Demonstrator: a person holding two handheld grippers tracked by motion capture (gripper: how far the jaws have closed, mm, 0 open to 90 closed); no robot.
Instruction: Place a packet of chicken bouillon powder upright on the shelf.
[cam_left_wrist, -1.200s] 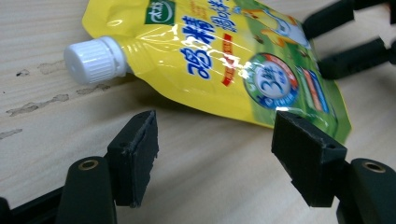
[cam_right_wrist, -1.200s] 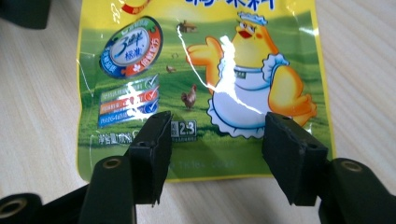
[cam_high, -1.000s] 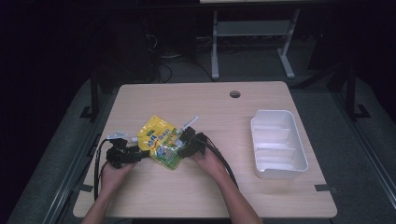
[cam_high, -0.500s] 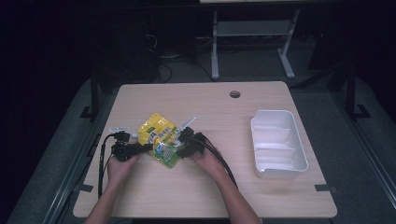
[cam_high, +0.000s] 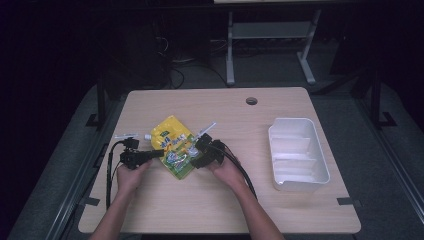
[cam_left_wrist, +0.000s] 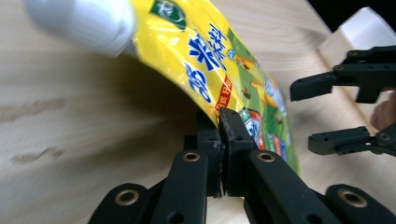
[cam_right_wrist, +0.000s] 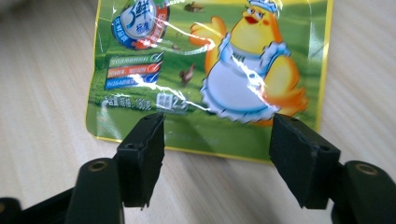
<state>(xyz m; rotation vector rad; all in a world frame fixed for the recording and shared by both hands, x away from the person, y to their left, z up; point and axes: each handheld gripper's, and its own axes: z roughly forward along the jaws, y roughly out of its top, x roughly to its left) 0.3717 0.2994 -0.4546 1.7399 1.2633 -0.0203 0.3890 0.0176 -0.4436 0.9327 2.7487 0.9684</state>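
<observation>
A yellow and green spouted snack pouch (cam_high: 173, 142) lies on the wooden table (cam_high: 210, 200) between my two grippers. My left gripper (cam_high: 160, 153) has just been closing and is now shut on the pouch's left edge; in the left gripper view its jaws (cam_left_wrist: 219, 126) pinch the yellow film below the white cap (cam_left_wrist: 84, 21). My right gripper (cam_high: 192, 157) has just been opening. Its jaws stand wide (cam_right_wrist: 217, 135), with the pouch's bottom edge (cam_right_wrist: 210, 56) just ahead of the pads and nothing pressed between them. The right gripper (cam_left_wrist: 303, 114) is also visible in the left gripper view, to the right of the pouch.
A white compartment tray (cam_high: 298, 152) stands near the table's right edge. A cable hole (cam_high: 251, 101) is at the back. A small white piece (cam_high: 125, 136) lies left of the pouch and a white stick-like piece (cam_high: 207, 127) behind the right gripper.
The left jaws have closed on the pouch's left edge. The right jaws have spread a little wider. Both hands have stayed almost in place.
</observation>
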